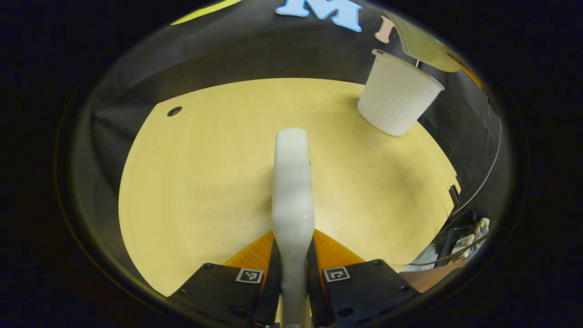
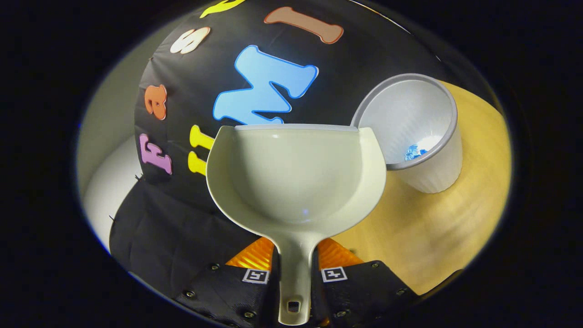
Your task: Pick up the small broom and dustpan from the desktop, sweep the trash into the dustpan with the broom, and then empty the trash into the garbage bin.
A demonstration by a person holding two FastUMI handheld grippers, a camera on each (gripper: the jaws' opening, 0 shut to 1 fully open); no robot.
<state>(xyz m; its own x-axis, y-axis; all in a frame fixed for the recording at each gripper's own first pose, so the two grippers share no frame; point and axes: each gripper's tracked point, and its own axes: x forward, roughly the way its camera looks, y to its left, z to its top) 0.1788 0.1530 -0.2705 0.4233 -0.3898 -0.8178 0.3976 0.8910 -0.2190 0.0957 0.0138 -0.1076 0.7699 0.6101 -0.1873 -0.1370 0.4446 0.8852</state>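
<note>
Grippers clamp their tools: left gripper grips the broom; right gripper grips the dustpan, with the garbage bin ahead to its right.

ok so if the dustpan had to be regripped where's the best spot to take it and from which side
By its narrow handle, from behind, in line with the handle, as the right gripper does now. The dustpan has a wide, deep, rounded scoop that two fingers could hardly span, while the slim stem at the back fits between them and leaves the open front edge free to tip toward the garbage bin.
</note>
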